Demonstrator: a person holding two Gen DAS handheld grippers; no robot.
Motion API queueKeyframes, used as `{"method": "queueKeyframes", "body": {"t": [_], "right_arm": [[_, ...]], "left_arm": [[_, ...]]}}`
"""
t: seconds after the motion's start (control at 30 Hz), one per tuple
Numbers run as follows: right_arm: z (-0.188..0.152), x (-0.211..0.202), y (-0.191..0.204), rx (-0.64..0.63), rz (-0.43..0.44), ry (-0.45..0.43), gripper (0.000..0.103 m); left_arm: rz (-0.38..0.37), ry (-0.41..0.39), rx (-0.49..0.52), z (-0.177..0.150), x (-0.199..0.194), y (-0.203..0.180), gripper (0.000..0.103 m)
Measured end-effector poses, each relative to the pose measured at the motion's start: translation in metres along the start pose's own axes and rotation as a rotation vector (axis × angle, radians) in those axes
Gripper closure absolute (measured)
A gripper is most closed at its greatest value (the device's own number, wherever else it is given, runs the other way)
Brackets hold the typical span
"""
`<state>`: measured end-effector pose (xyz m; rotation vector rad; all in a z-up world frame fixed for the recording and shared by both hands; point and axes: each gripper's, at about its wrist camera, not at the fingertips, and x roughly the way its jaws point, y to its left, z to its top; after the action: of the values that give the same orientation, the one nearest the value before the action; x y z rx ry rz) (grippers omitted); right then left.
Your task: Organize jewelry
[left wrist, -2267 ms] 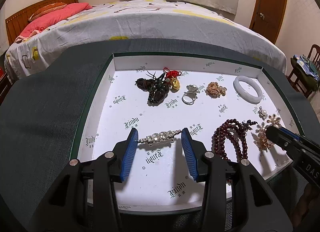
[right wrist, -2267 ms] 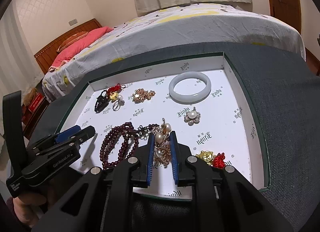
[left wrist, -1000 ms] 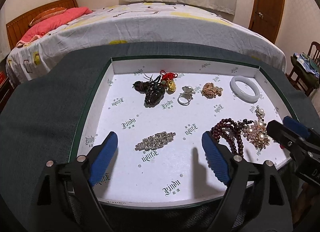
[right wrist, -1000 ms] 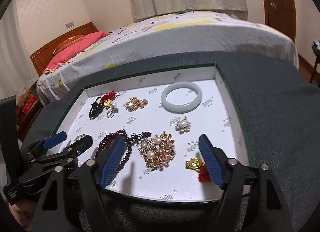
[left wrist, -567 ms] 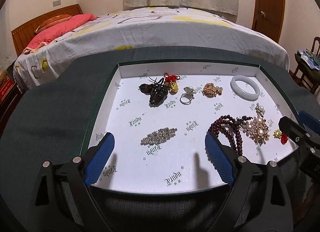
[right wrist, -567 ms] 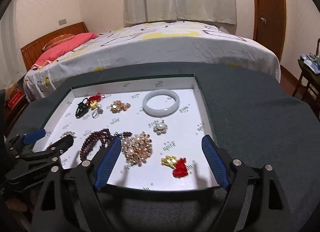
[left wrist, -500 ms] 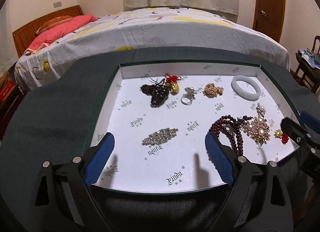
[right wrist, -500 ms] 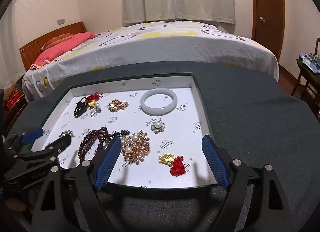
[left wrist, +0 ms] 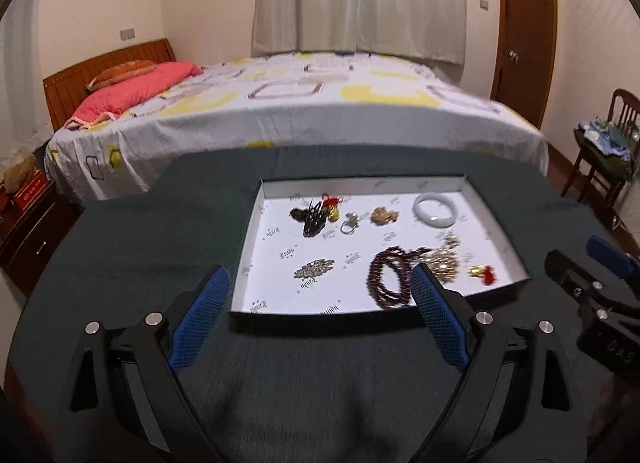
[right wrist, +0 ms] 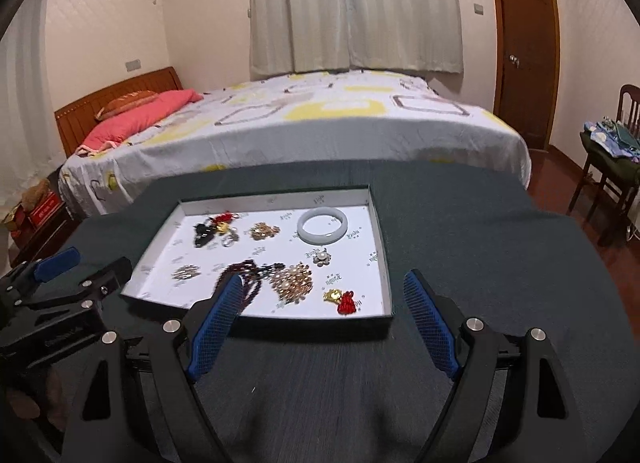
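A white-lined tray (left wrist: 496, 223) sits on the dark green table and holds all the jewelry. Along its far side lie a black hair claw (left wrist: 312, 219), a ring (left wrist: 349, 225), a gold brooch (left wrist: 384, 216) and a white bangle (left wrist: 434, 210). Nearer lie a crystal brooch (left wrist: 314, 268), dark red beads (left wrist: 386, 275), a pearl brooch (right wrist: 292, 283) and a gold charm with a red tassel (right wrist: 342, 299). My left gripper (left wrist: 319, 269) hangs open and empty above the tray's near edge. My right gripper (right wrist: 324, 275) is likewise open and empty, back from the tray.
The round table (left wrist: 140, 255) is covered in dark green cloth. A bed (left wrist: 312, 103) stands close behind it. A wooden chair with clothes (right wrist: 612, 151) is at the right, a door (right wrist: 524, 43) behind it, and a low nightstand (left wrist: 28, 223) at the left.
Both grippers let go of their brooches, opened wide, then drew back and up from the tray. The tray now looks smaller and farther off. The jewelry lies still.
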<state>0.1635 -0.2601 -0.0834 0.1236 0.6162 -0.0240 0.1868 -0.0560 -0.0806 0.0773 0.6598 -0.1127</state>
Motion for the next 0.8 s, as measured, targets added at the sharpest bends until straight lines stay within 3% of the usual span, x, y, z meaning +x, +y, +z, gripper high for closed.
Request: {"method": "queueKeyframes", "body": {"t": [0.37,0.57,0.8], "right_arm": [[-0.002,-0.101,0.01,-0.049,0.025,-0.097,0.019],[-0.007,-0.145,0.016,-0.085,0.02,-0.145,0.019],[-0.015,-0.18,0.015,-0.082,0.01,-0.199,0.019]], "left_arm": [[0.019,-0.133,-0.019,-0.015,-0.12,0.011,0.01],[0.069,-0.203,-0.036,-0.028,-0.174,0.023,0.007],[0.1,-0.242,-0.071,-0.035,-0.213,0.036,0.006]]}}
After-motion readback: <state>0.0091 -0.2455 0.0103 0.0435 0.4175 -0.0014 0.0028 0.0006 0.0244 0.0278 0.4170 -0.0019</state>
